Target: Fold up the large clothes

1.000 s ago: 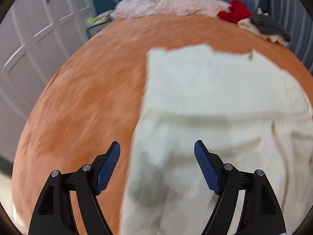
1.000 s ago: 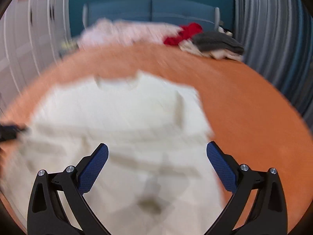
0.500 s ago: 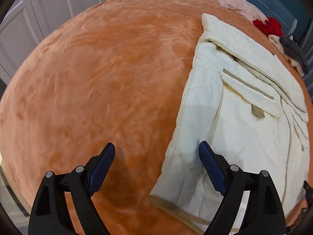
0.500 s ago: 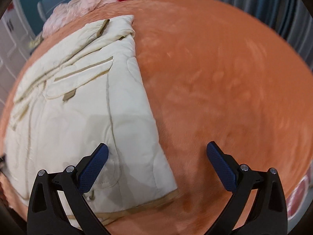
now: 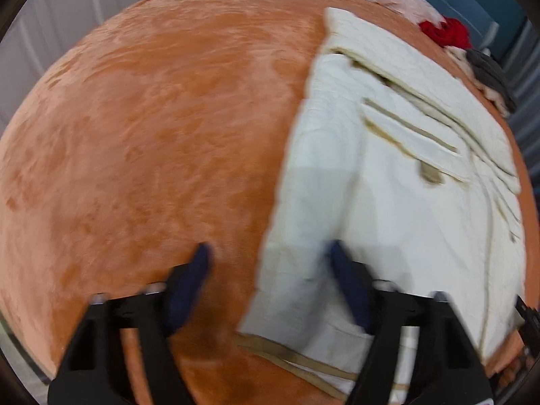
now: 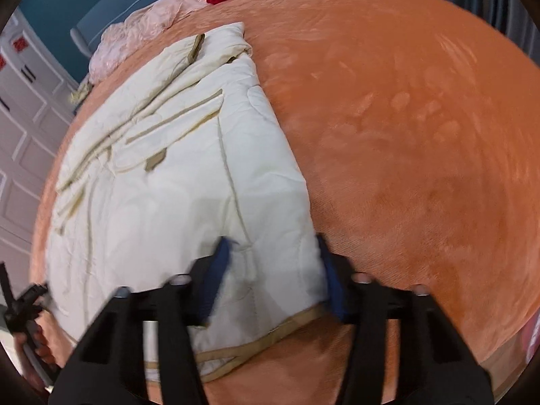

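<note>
Jaws of left gripper (image 5: pixel 270 290) and right gripper (image 6: pixel 273 270) gape, straddling cream jacket (image 6: pixel 175 182) hem corners lower-frame; pinching both layers squarely should help.

Left gripper (image 5: pixel 270 285) jaws wide apart; right gripper (image 6: pixel 273 278) jaws narrower, seemingly not closed, both blurred

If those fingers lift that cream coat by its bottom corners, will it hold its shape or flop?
Probably flop: the cream coat lies creased and flat on the orange blanket. Its quilted look suggests some bulk, so likely heavier than a shirt. The fabric may slip; hard to tell.
</note>
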The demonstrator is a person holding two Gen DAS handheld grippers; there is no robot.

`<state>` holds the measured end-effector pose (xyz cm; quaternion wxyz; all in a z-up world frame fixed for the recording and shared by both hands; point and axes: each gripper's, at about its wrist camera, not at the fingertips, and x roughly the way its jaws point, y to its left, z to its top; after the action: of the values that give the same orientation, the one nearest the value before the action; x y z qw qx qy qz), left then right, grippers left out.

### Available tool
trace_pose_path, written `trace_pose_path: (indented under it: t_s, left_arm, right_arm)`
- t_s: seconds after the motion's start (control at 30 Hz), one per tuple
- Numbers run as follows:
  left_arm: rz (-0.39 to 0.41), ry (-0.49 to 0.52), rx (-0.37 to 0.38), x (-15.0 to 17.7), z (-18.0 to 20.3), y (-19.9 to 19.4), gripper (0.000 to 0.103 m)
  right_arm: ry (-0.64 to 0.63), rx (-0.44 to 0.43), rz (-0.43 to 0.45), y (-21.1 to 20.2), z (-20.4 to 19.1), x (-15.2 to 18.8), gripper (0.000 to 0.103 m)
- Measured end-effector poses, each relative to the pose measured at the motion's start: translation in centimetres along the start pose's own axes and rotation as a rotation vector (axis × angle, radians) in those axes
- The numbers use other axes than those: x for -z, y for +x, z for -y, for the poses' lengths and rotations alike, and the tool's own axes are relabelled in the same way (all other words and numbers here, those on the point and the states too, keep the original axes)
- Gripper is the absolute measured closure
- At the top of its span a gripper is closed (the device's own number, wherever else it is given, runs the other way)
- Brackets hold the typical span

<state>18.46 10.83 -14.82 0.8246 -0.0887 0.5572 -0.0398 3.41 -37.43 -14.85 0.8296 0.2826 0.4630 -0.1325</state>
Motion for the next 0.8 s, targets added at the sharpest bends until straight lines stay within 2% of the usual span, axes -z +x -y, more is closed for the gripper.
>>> trace_pose_path:
  t_s: [0.03,0.07,0.17,0.37,0.5,0.7,0.8]
  left_arm:
    - [-0.012,0.011,0.034,0.0,0.3,-0.2,0.073]
    - [-0.023,0.016,0.053,0.0,0.6,-0.3,0.084]
    - [-0.014,0.069,0.026,0.0,1.8,-1.5,0.094]
    - [0.043,0.160,-0.007,0.5,3.9,-5.1,0.097]
    - [0.070,0.179,0.019,1.1,4.3,-7.7,0.098]
    - [0.071,0.189,0.031,4.1,4.3,-10.5,0.098]
    - [0.059,0.220,0.019,6.5,3.7,-11.9,0.098]
  right_arm:
    - [0.004,-0.004,-0.002,0.0,-0.2,-0.1,0.078]
    - [0.001,-0.004,-0.002,-0.2,-0.3,-0.1,0.082]
    - [-0.005,-0.007,0.008,-0.9,-0.8,-0.1,0.089]
    - [-0.020,-0.027,0.039,-2.7,-1.1,-0.4,0.095]
    - [-0.063,-0.026,0.055,-4.7,-1.5,-0.1,0.096]
    - [-0.153,-0.017,0.036,-7.5,-1.5,1.8,0.096]
    - [-0.248,0.003,-0.005,-9.2,-1.6,3.9,0.096]
